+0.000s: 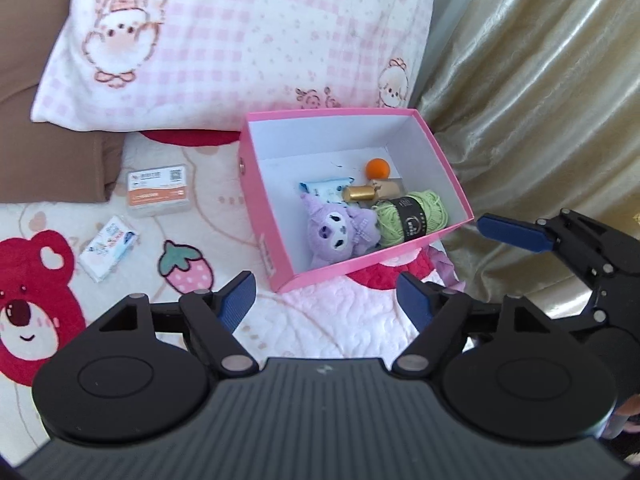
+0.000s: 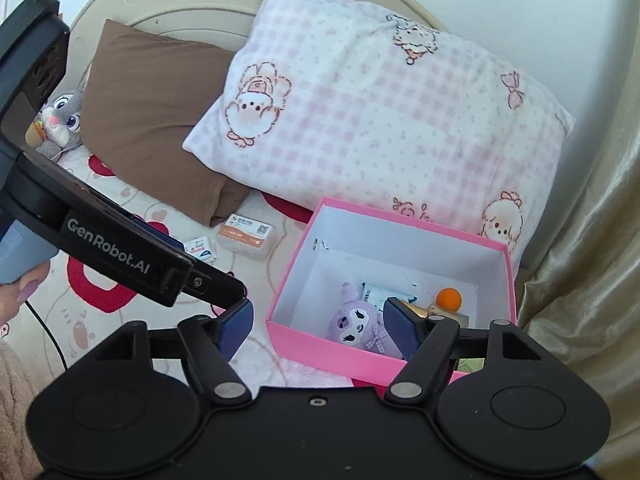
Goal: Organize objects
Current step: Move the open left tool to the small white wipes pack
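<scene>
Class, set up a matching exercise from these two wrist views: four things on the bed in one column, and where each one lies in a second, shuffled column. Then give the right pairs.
Things
1. green yarn ball
2. orange ball
3. card case with the orange label
4. tissue pack

Places
A. on the blanket, just below the brown pillow
B. in the pink box, near its back wall
C. on the blanket, left of the strawberry print
D. in the pink box, beside the purple plush

Pairs: 1-D, 2-B, 3-A, 4-C
</scene>
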### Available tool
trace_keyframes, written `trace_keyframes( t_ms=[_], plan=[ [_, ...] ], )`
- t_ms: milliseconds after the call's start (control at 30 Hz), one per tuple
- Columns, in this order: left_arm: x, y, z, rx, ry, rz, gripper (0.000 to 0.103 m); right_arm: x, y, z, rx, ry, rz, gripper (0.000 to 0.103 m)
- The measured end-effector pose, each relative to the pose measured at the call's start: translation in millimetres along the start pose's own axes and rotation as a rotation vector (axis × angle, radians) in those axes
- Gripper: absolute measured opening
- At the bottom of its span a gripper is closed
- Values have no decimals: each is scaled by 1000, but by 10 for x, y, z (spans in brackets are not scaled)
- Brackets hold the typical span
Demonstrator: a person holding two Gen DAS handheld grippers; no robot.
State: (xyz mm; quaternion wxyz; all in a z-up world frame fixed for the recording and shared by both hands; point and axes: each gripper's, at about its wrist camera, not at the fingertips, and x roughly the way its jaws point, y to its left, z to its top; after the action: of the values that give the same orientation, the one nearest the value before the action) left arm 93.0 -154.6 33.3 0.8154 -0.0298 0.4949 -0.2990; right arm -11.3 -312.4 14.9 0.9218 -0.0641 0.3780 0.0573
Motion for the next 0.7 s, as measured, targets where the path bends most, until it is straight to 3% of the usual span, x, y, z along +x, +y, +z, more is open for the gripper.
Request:
trace_keyframes(
  t_ms=[167, 300, 400, 500, 600, 700],
  plan=[
    [-189, 398, -143, -50, -16, -10, 77, -7, 220, 122, -41, -2, 60, 76],
    [-332, 743, -226, -110, -35, 12, 87, 48, 454, 231, -80, 3, 115, 77],
    [-393, 977, -244, -144, -66, 38, 95, 174, 638, 329, -127, 23, 129, 88],
    [-386, 1206, -224, -183, -93, 57, 100, 343, 821, 403, -172, 22, 146, 91],
    [-313, 1487, -190, -309, -106, 71, 103, 563, 973, 467, -186, 31, 181, 92],
    [-150, 1708, -156, -369, -76, 113, 103, 774, 1145, 513, -198, 62, 208, 92]
  ],
)
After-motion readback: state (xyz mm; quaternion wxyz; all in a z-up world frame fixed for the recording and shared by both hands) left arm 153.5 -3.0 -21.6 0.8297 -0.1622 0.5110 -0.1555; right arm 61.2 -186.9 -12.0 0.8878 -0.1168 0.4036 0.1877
